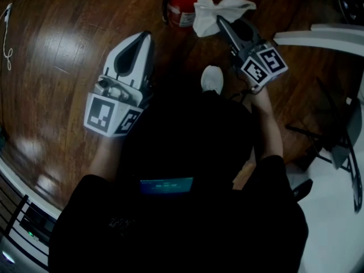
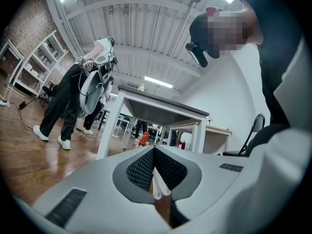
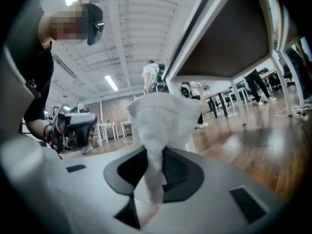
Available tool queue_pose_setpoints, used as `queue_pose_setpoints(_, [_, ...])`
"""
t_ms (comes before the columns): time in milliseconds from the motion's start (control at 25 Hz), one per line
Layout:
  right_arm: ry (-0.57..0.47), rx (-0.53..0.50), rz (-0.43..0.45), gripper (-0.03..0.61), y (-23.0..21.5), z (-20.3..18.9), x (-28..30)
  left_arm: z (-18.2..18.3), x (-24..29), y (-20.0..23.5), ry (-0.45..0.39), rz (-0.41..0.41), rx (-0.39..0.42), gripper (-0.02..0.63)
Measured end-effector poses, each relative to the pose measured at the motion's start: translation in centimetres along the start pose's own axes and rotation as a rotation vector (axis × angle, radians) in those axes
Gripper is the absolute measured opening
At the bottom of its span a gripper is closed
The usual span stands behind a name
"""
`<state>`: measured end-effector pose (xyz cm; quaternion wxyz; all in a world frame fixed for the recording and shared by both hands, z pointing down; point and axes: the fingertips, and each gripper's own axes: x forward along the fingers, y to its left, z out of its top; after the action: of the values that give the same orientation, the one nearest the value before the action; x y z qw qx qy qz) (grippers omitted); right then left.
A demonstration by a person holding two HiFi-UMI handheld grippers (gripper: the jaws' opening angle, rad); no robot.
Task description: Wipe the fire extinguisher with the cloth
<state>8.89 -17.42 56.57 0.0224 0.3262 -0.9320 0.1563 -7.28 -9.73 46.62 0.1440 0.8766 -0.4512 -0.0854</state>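
Note:
The red fire extinguisher (image 1: 183, 3) stands on the wooden floor at the top of the head view. A crumpled white cloth (image 1: 219, 11) hangs just to its right, and I cannot tell whether the two touch. My right gripper (image 1: 220, 19) is shut on this cloth. In the right gripper view the cloth (image 3: 160, 123) bulges up out of the shut jaws and hides what lies ahead. My left gripper (image 1: 149, 34) is lower left of the extinguisher, well apart from it. Its jaws are shut with nothing held.
A white table (image 1: 318, 36) stands at the right, with a dark chair (image 1: 341, 147) below it. A white shoe (image 1: 212, 79) is between the grippers. A thin cable (image 1: 7, 33) lies at the far left. Other people (image 2: 73, 101) stand in the background.

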Motion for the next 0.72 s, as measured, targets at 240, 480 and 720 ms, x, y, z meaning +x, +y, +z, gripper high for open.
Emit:
queue_pose_setpoints(240, [-0.153,-0.128,0.003,0.1,-0.7,10.8,-0.3,-0.1,0.0,-0.6,-0.003,0.001,0.003,-0.002])
queue_pose_setpoints(480, [-0.079,-0.195,-0.02,0.098,-3.4,8.5,3.5,-0.9,0.2,-1.2,0.011,0.008,0.006,-0.002])
queue_pose_setpoints(720, [0.013,-0.164,-0.101,0.096,-6.3,1.6,3.9,-0.9,0.0,-0.8,0.015,0.018,0.011,-0.002])
